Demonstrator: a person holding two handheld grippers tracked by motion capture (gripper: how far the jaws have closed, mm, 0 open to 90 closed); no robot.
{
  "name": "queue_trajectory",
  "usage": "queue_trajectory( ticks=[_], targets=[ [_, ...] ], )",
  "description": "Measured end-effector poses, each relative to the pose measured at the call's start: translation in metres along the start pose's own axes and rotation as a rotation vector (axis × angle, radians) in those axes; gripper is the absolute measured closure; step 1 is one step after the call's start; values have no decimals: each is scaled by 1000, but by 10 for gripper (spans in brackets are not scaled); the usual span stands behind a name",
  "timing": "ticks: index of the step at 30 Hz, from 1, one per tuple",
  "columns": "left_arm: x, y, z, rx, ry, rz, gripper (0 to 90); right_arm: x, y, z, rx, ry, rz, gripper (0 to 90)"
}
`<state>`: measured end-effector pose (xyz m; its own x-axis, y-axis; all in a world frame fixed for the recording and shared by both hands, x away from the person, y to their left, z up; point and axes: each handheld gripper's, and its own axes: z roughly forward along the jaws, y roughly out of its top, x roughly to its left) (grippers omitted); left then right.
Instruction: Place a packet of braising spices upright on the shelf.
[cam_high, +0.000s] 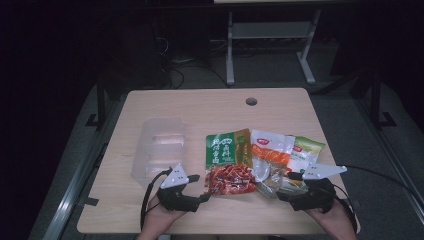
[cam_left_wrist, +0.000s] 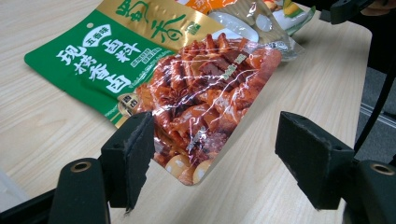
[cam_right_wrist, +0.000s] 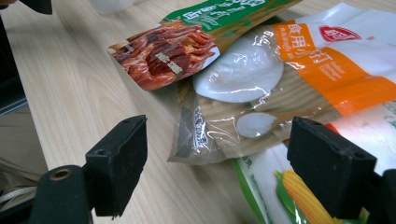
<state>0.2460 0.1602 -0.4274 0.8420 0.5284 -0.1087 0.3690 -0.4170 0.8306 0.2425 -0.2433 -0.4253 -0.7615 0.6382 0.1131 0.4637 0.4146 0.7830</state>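
In the high view, three packets lay side by side on the table. The green packet served as the marker: the orange packet overlapped its right edge, and the corn packet lay beyond that. A clear tray sat to the green packet's left, apart from it. The left gripper rested at the green packet's near left corner, the right gripper well to its right, at the near end of the orange packet.

In the left gripper view, the jaws stood wide apart with nothing between them, and the green packet lay just ahead, its red end nearest the left jaw.

In the right gripper view, the jaws were likewise spread and empty. The orange packet lay just ahead, tucked under the green packet, with the corn packet beneath its near edge.
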Motion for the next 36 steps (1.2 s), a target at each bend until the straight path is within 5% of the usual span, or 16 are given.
queue_trajectory(
  ticks=[36],
  targets=[
    [-4,-1,-1,-1,23,20,271,13,-4,-2,5,-15,-37,197]
  ],
)
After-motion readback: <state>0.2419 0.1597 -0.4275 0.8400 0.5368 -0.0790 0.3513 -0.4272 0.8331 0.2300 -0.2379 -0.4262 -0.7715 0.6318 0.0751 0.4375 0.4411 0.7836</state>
